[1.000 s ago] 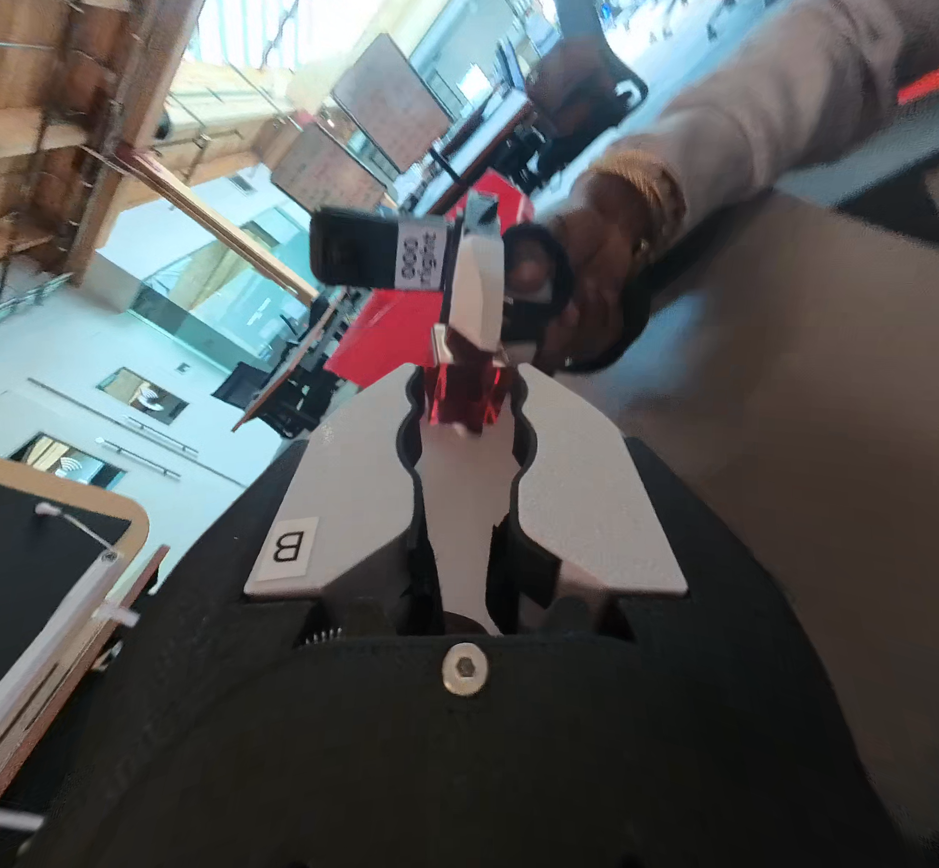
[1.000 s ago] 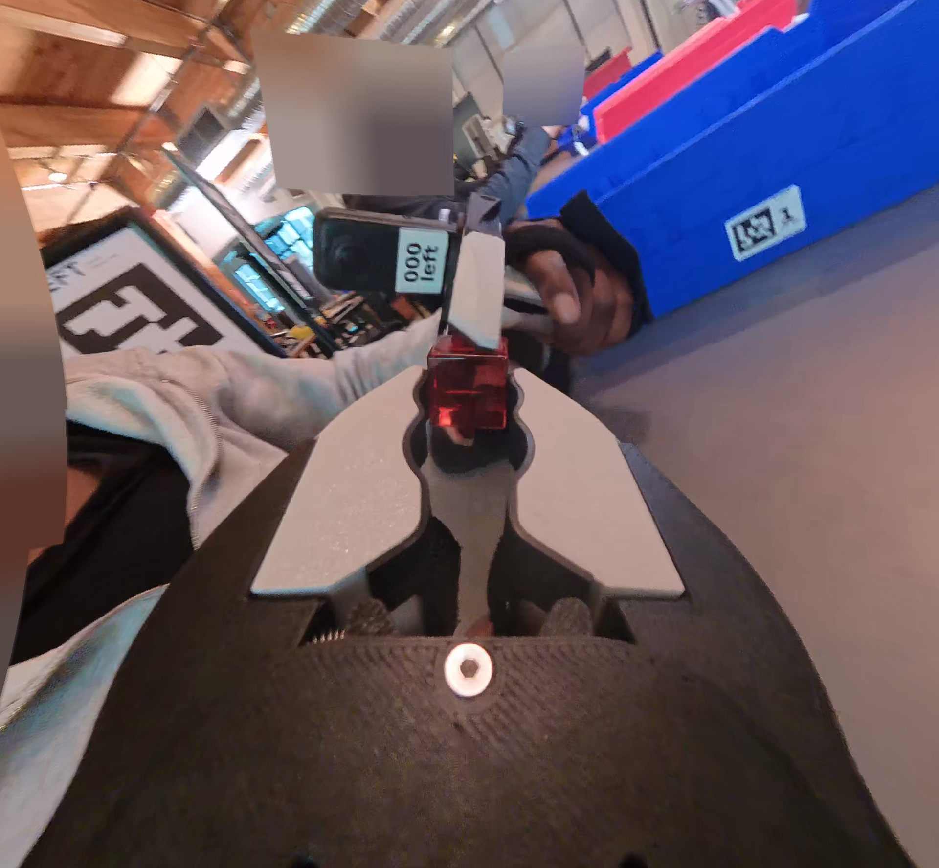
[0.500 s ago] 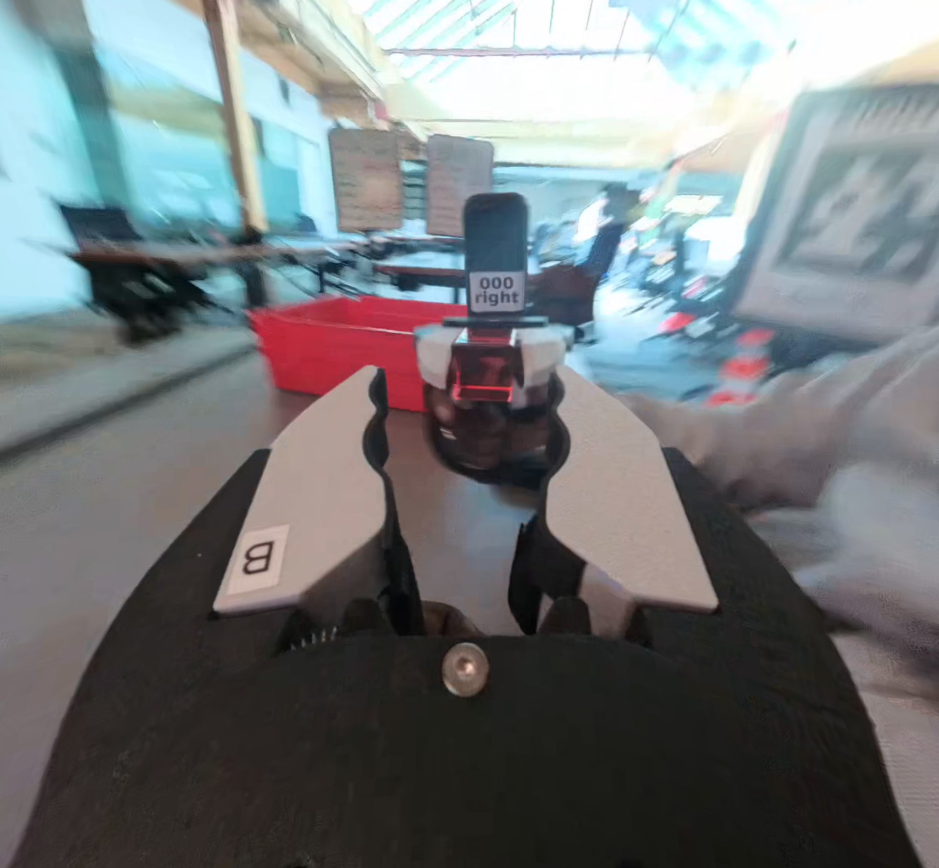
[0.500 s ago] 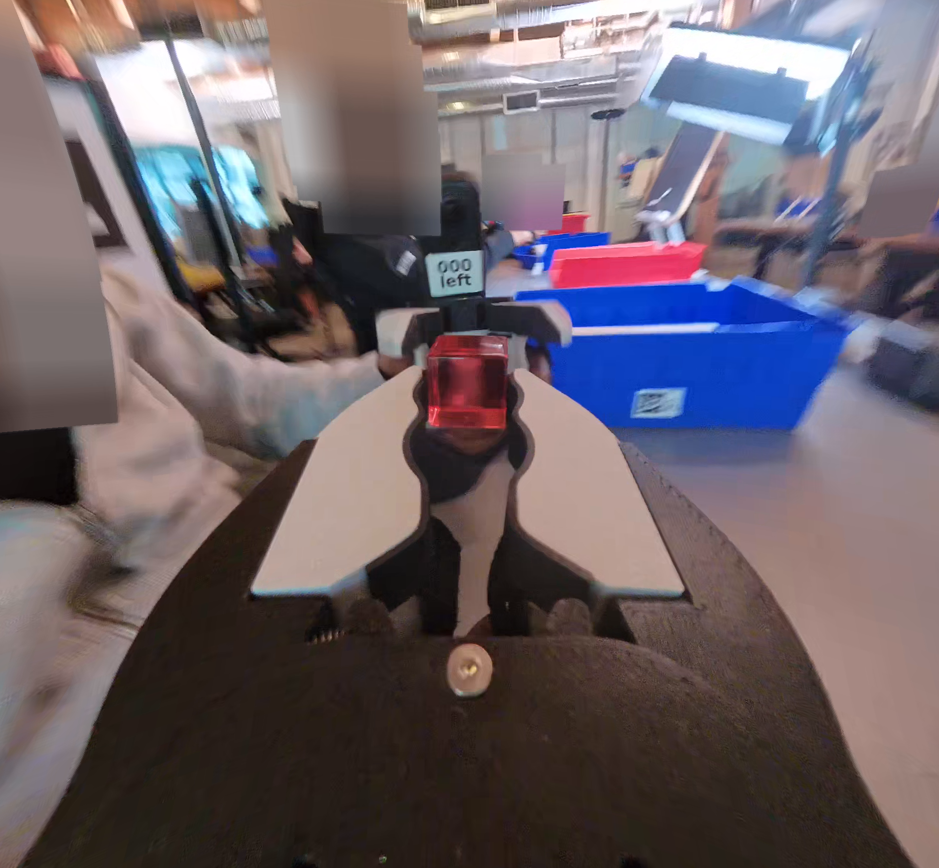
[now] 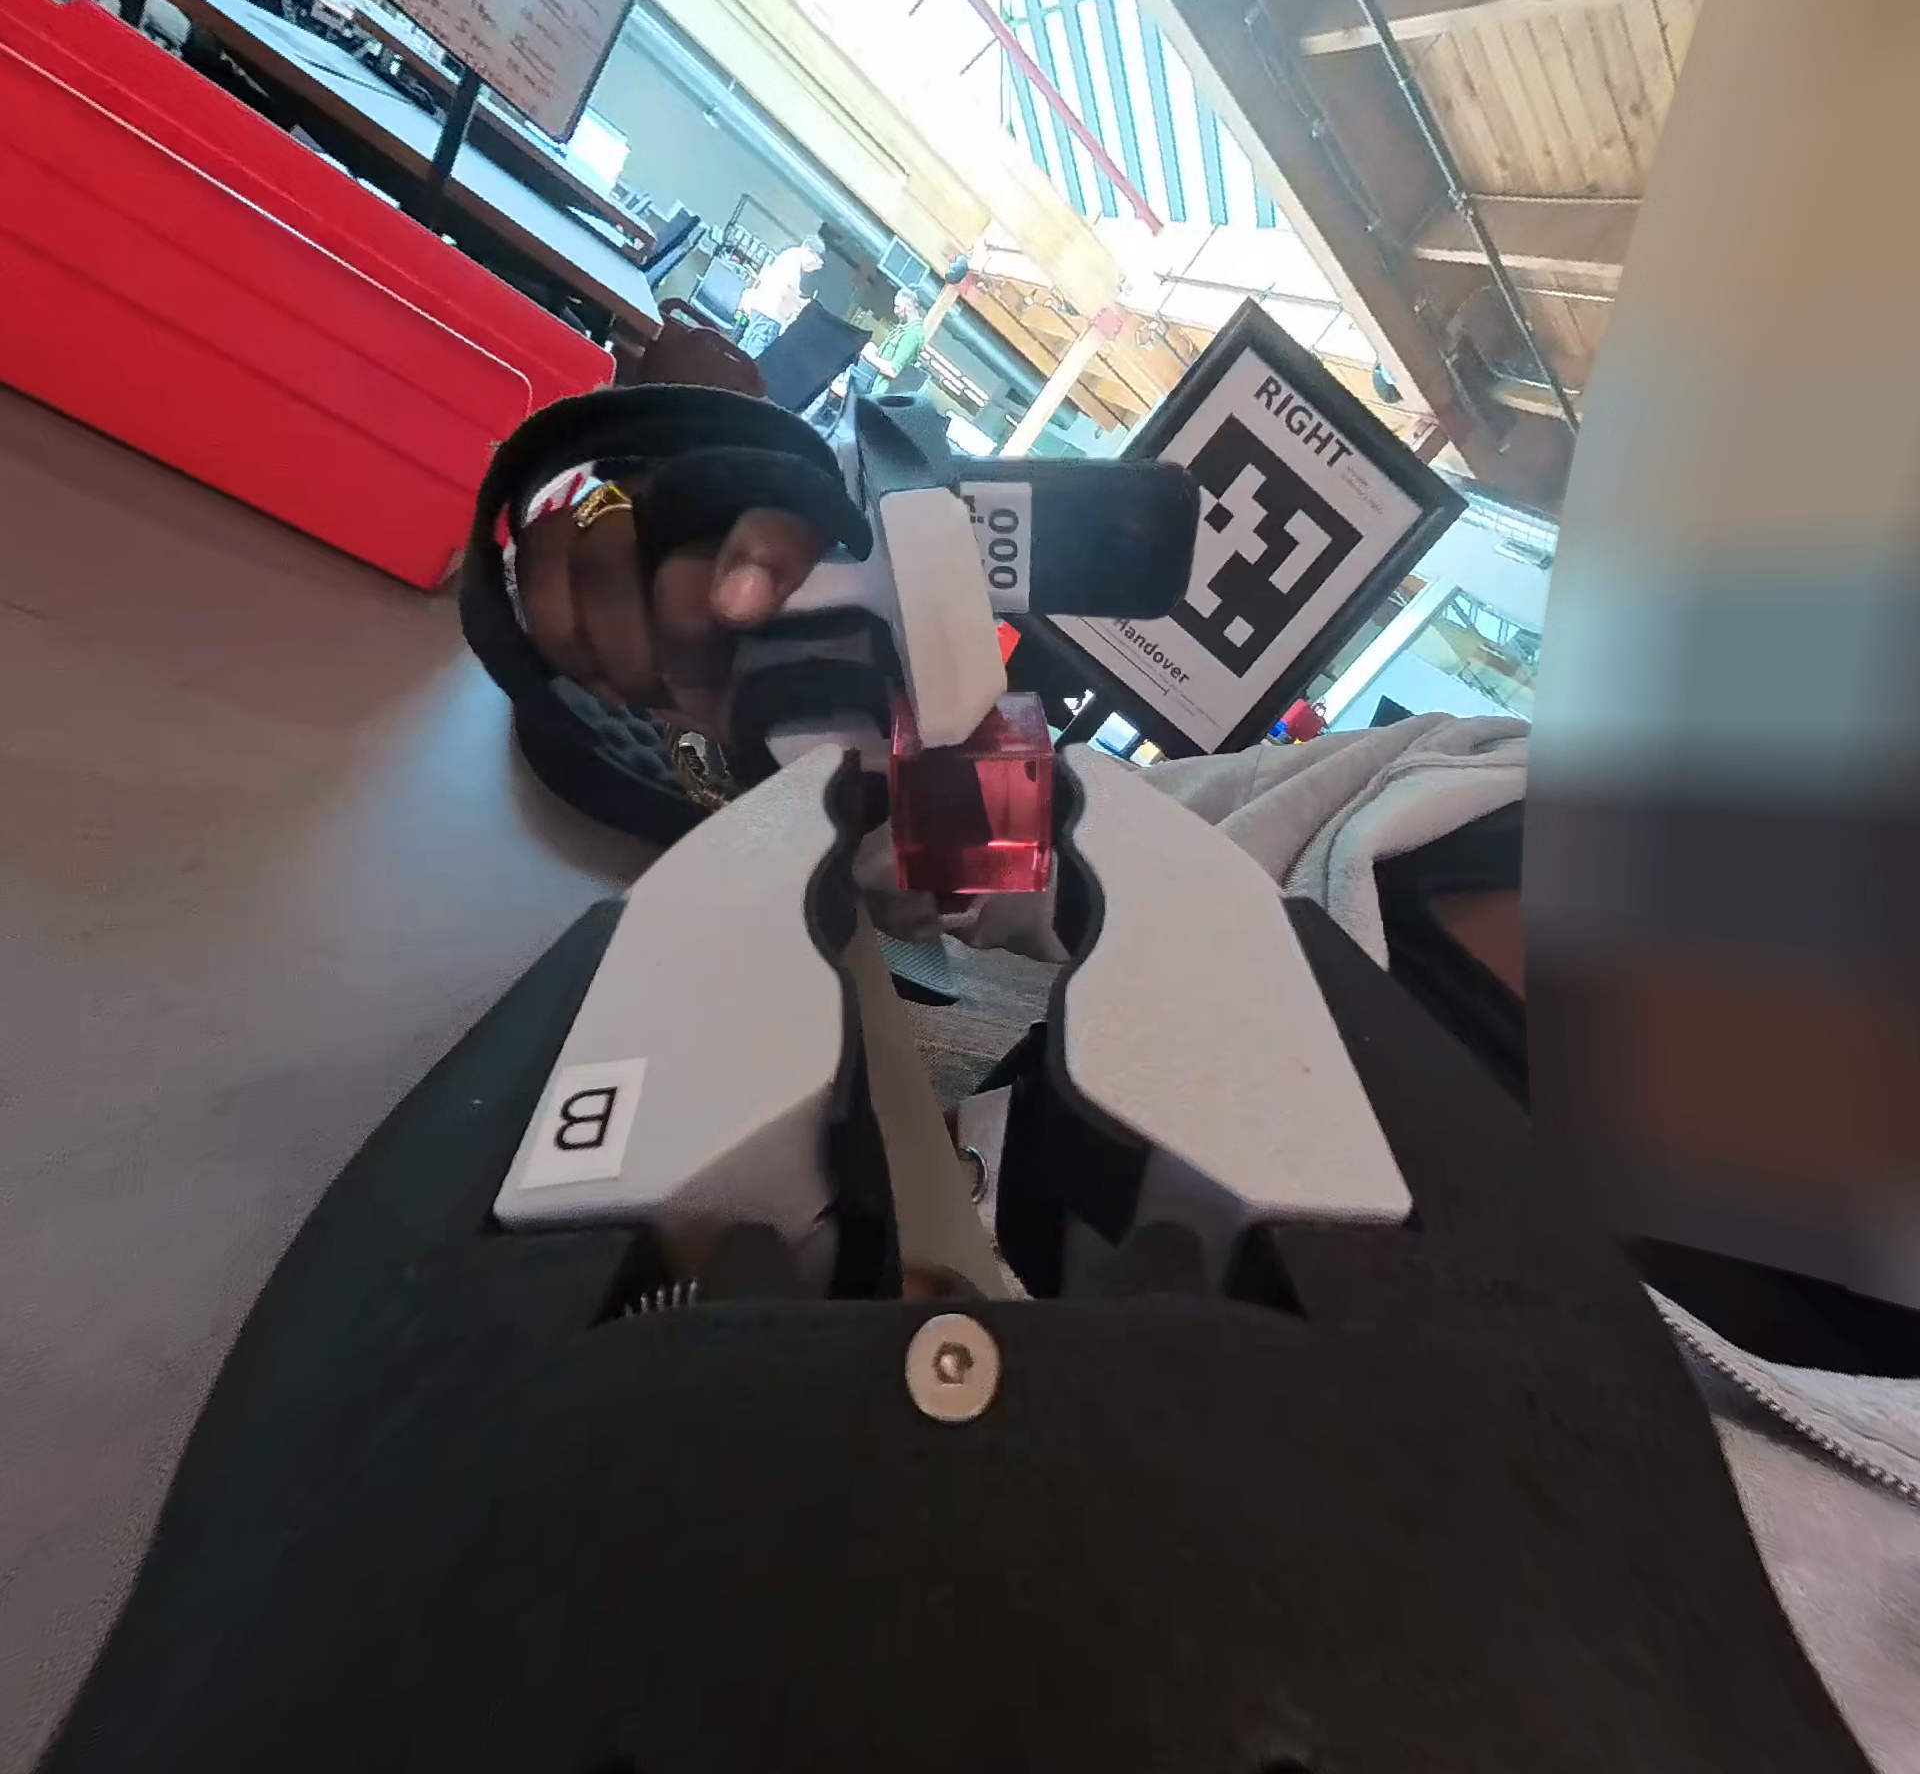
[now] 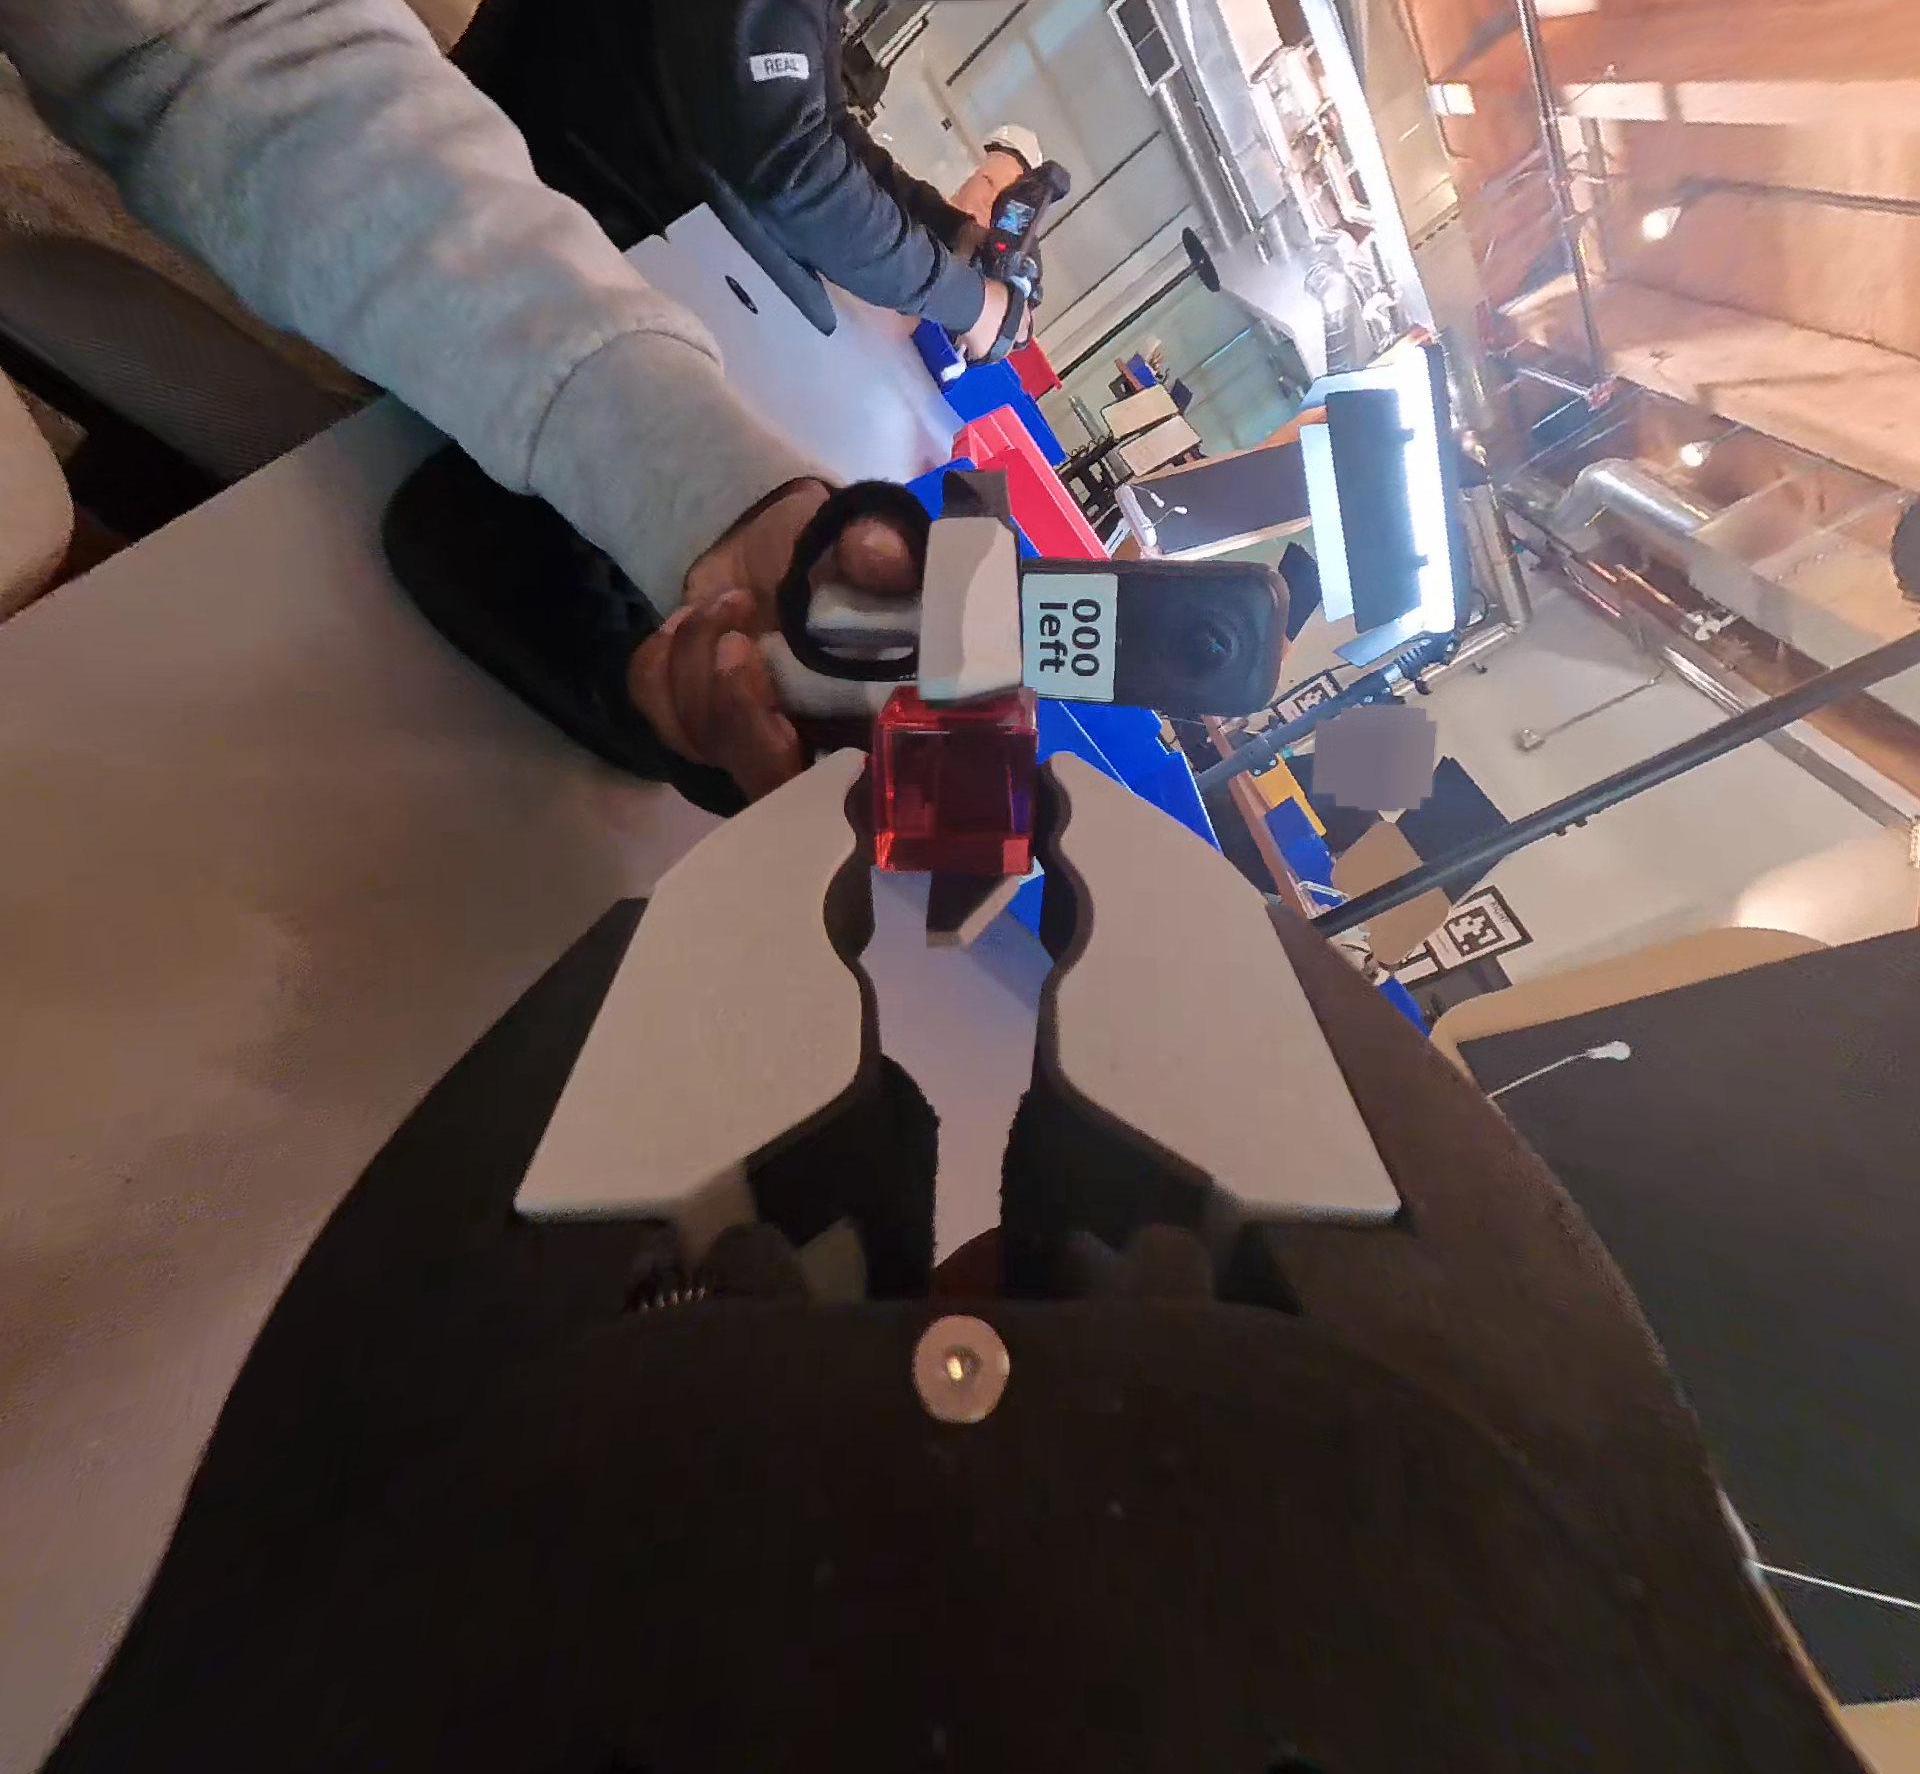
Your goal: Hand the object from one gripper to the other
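Handover of red cube (image 6: 954,794), both grippers closed in around it.
Pinched between pressed-in jaws of right gripper (image 6: 956,784); flanked by slightly spread jaws of left gripper (image 5: 956,789), with a narrow gap at one fingertip.

The left gripper (image 5: 956,789) has its 2 grey fingers (image 5: 727,976) spread either side of a clear red cube (image 5: 971,810), with a gap on the left side. The right gripper (image 5: 925,675), held in a gloved hand (image 5: 644,571), reaches in from above and touches the cube's top. A red bin (image 5: 208,301) sits on the grey worktop (image 5: 208,841) towards its far left edge.
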### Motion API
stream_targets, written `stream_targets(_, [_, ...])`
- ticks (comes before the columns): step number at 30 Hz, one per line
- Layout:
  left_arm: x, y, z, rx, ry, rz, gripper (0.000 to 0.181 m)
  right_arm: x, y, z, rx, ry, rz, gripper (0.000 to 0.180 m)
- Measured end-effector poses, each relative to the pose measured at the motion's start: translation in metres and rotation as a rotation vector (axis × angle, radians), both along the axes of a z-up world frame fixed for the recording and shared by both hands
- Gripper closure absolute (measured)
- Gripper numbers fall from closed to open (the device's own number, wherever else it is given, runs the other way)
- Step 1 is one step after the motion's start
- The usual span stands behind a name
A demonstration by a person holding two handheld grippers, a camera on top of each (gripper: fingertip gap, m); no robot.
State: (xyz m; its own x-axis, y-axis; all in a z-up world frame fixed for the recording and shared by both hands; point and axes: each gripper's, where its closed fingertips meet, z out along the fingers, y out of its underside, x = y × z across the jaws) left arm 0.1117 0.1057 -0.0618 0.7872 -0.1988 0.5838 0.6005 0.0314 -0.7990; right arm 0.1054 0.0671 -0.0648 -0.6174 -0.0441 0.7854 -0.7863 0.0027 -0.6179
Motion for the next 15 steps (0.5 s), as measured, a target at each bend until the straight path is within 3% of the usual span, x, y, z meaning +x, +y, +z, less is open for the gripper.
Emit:
stream_targets(5, [0.001, -0.002, 0.0, 0.008, -0.015, -0.013, 0.153, -0.002, -0.002, -0.003, 0.015, 0.028, -0.027, 0.151])
stream_targets(9, [-0.005, -0.004, 0.004, 0.014, 0.114, 0.073, 0.153, -0.008, -0.002, -0.001, 0.004, -0.056, -0.069, 0.147])
stream_targets(12, [-0.018, -0.011, 0.011, 0.007, 0.388, 0.267, 0.154, -0.016, 0.001, 0.011, -0.038, -0.352, -0.033, 0.126])
stream_targets(15, [-0.018, -0.018, 0.027, 0.049, 0.788, 0.465, 0.153, -0.027, 0.007, 0.027, -0.081, -0.884, 0.12, 0.107])
